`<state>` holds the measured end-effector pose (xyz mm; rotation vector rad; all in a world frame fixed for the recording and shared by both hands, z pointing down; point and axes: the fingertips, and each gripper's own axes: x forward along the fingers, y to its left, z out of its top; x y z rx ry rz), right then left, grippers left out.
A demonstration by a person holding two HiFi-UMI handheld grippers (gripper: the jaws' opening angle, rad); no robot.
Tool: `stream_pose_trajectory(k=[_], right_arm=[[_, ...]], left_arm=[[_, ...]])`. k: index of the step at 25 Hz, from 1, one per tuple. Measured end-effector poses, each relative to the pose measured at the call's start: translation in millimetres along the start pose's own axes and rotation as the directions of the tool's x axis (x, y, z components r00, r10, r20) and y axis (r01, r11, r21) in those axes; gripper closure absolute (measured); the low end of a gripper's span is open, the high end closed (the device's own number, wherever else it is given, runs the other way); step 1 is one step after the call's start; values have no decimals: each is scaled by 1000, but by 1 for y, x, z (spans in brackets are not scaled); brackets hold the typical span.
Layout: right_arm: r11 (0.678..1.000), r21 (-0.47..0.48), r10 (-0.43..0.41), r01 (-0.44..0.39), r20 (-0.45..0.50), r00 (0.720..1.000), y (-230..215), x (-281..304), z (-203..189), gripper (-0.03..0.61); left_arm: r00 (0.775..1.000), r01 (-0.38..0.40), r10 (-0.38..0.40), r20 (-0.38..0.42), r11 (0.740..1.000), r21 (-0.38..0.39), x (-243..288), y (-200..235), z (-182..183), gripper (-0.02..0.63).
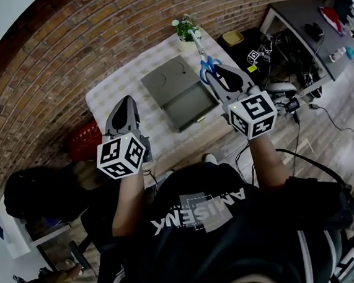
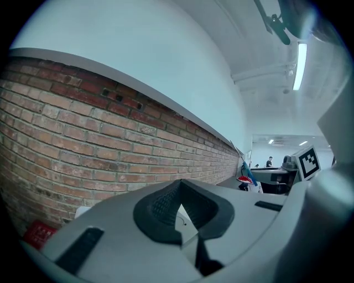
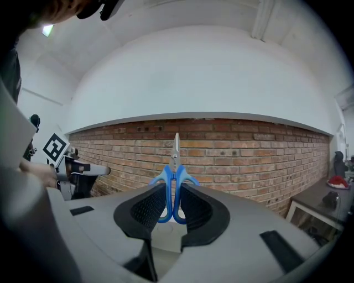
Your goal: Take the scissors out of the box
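A pair of blue-handled scissors (image 1: 206, 66) (image 3: 175, 166) is held up in the air, blades pointing away and upward. My right gripper (image 1: 215, 73) (image 3: 173, 192) is shut on the handle loops, to the right of and above the box. The grey box (image 1: 159, 83) lies open in the middle of the checked tablecloth, its lid folded back toward the wall. Nothing shows in its tray. My left gripper (image 1: 124, 107) (image 2: 178, 192) hovers at the table's left part, clear of the box, its tips touching and nothing between them.
A small potted plant (image 1: 185, 28) stands at the table's far edge, a yellow tray (image 1: 233, 37) beyond it. A brick wall runs behind the table. A red item (image 1: 83, 140) sits low at the left, and a cluttered dark desk (image 1: 305, 16) with cables is to the right.
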<state>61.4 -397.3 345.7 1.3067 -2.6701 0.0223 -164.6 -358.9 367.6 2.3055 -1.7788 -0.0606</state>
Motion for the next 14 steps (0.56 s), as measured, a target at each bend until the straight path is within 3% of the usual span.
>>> stream_pose_trajectory(k=[14], right_arm=[[1000, -1, -1, 1, 3, 1000, -3, -2, 1, 463]], left_arm=[[1000, -12, 12, 14, 1000, 15, 0, -1, 2, 601]])
